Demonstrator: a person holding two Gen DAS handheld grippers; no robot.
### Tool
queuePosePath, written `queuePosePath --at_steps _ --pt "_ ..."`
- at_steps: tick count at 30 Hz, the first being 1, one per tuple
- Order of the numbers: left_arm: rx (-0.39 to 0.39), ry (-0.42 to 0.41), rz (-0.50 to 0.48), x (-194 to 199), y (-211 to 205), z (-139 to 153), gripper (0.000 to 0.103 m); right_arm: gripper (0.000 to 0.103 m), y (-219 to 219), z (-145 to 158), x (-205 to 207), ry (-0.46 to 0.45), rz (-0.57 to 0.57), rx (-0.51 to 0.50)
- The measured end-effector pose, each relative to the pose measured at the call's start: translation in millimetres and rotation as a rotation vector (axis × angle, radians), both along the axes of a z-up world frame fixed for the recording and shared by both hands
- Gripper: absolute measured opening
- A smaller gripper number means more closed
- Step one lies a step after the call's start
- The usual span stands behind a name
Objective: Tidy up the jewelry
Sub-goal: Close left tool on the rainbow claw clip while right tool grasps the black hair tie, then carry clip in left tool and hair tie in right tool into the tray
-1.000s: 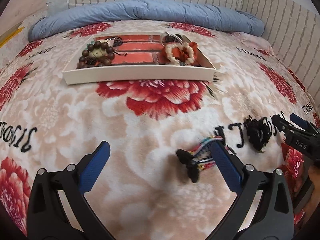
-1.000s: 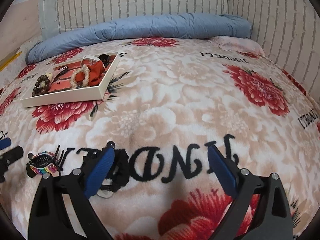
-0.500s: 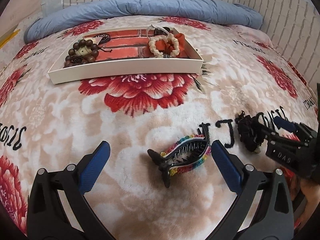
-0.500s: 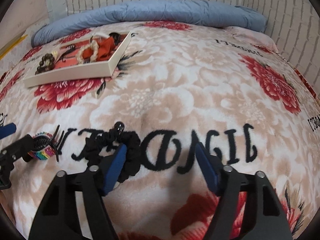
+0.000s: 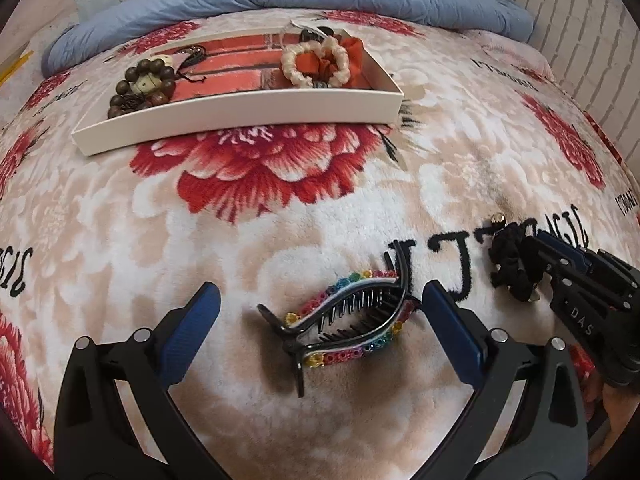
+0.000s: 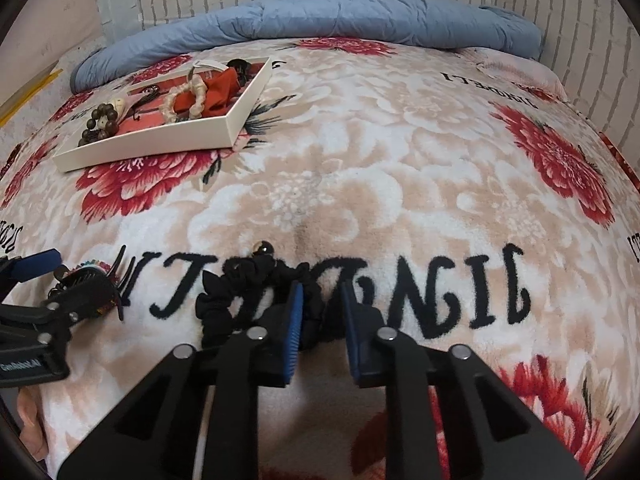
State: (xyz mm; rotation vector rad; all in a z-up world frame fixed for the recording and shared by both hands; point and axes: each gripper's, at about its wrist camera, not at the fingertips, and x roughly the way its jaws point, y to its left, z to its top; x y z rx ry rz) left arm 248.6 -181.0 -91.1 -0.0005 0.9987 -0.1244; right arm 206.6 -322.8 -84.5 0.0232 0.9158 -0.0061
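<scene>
My right gripper (image 6: 320,304), wide apart a second ago, is closing its blue pads on the near loop of the black fabric scrunchie (image 6: 256,284); part of the band is between them, but I cannot tell if they press it yet. My left gripper (image 5: 320,316) is open and has come lower and closer over the rainbow-stone black hair claw clip (image 5: 348,320), which lies between its fingers, untouched, on the floral plush blanket (image 5: 280,208) of the bed. I judge both pieces are about to be lifted. The white cardboard tray (image 5: 240,108), already holding a wooden bead bracelet (image 5: 140,84), waits well apart behind.
</scene>
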Motion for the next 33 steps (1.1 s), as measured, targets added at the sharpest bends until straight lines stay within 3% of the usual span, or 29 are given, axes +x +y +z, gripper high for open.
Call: queuePosePath --at_steps 12,17,22,33 --pt "-0.001 0.02 -0.026 7 -7 -8 0.096 0.008 5 0 0 -0.005 0.007 0.0" --pt "-0.013 0.02 -0.054 6 -10 -8 0.081 0.007 4 2 0 -0.011 0.008 0.004" --pt "-0.021 0.007 -0.059 4 -7 -5 0.073 0.007 3 8 1 -0.027 -0.002 0.016" --pt "-0.036 -0.032 -0.105 -2 0 7 0.072 0.007 7 19 11 -0.049 -0.015 0.014"
